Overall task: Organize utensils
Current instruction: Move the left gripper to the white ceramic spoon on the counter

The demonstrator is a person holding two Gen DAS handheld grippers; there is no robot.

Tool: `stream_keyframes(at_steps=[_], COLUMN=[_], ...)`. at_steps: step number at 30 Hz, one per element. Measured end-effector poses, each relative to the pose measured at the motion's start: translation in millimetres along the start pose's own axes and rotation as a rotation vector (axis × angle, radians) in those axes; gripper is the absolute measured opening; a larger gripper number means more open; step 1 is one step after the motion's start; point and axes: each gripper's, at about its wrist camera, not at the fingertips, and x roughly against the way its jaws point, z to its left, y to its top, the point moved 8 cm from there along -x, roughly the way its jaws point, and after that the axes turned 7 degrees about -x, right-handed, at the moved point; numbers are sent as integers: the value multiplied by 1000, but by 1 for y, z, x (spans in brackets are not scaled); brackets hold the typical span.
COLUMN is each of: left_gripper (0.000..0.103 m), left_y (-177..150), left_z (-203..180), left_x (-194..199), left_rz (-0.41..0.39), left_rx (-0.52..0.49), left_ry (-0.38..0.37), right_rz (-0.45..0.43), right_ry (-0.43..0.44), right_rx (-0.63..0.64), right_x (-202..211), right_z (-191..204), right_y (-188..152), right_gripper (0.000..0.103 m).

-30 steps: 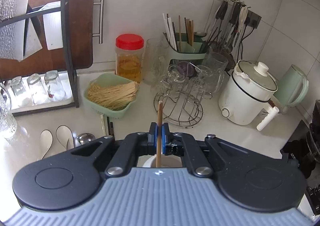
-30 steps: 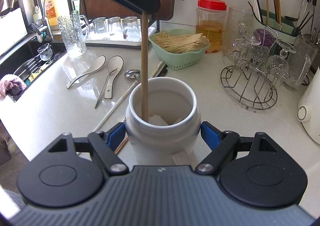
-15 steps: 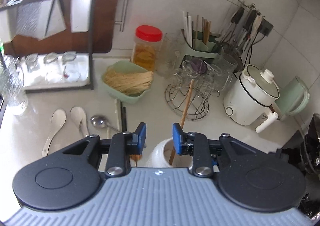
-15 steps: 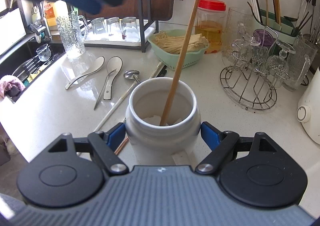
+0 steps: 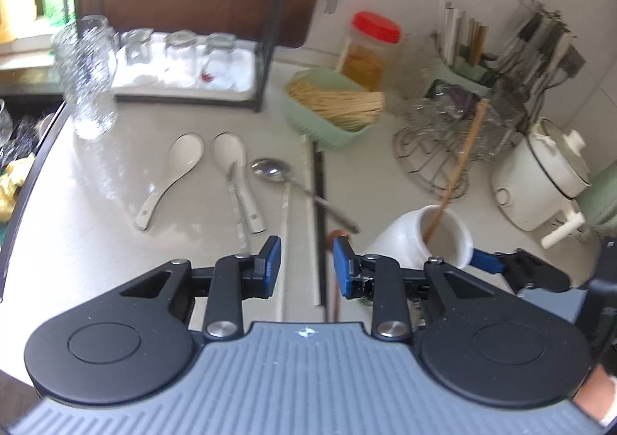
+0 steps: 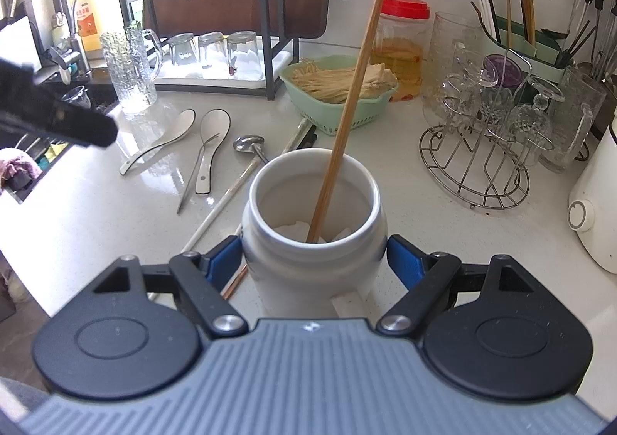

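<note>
A white ceramic jar (image 6: 314, 238) stands on the counter, and my right gripper (image 6: 314, 261) is shut on it. A wooden chopstick (image 6: 349, 107) leans inside the jar. In the left wrist view the jar (image 5: 432, 238) and chopstick (image 5: 461, 165) are at the right. My left gripper (image 5: 306, 261) is open and empty, low over the counter left of the jar. Loose utensils lie ahead: two white spoons (image 5: 171, 172) (image 5: 237, 172), a metal spoon (image 5: 297, 184), a white chopstick (image 5: 285, 238), a dark chopstick (image 5: 320, 180) and a brown chopstick (image 5: 332, 280).
A green basket of noodles (image 6: 339, 91), a red-lidded jar (image 6: 401, 45), a wire rack of glasses (image 6: 489, 126), a utensil holder (image 6: 516, 34) and a white cooker (image 5: 540, 180) stand at the back and right. A glass mug (image 6: 129, 68), a dish rack and the sink are at the left.
My left gripper let go of the wooden chopstick, which now leans in the jar. The gripper opened and moved left and down toward the loose utensils. The right gripper stayed still.
</note>
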Motion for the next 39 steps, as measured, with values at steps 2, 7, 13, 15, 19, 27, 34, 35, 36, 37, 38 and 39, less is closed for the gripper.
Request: stream_keyframes(at_steps=[2,7,13,15,19,27,34,35,36,37,38,39], left_gripper=[34,34,34,34,37,50,55,58,59,59,60,60], left_y=[-3,-7,-11,-10,-6,-2,17,21,24,26,29,31], left_z=[11,34,50,52,55,67,97,102,105,109,113,117], left_x=[-4,-13,-26,-30,-37,-60,-78,-82,-86,-91,-96,-101], left_rz=[6,19,47,57,66,102,52,46,41,41,46,52], left_rx=[19,42,33,20,0,-85,-118,-127,-140,-151,-158,-162], left_ry=[4,26,23,24,7,27,122,132,144,154,167,179], right_rz=[8,25,32,38,39,48,63,62,63,65,65,65], right_ry=[-5,-17,-33,-40,-56,-76,-91,-93,-96,-100,-104,-108], right_rx=[-1,-13,-28,-33,-43,-70,-90,-94,-97,-102,-106,-110], right_x=[-1,-2,-5,-5,-5,-7,-10,-10,-11,-11,-11,-11], right_z=[0,0,1,1,2,2,4,4,5,5,5,6], right_y=[1,3,3,4,3,5,8,8,8,9,9,9], right_gripper=[85,85,85,85,85,85,85,85,85,85,85,85])
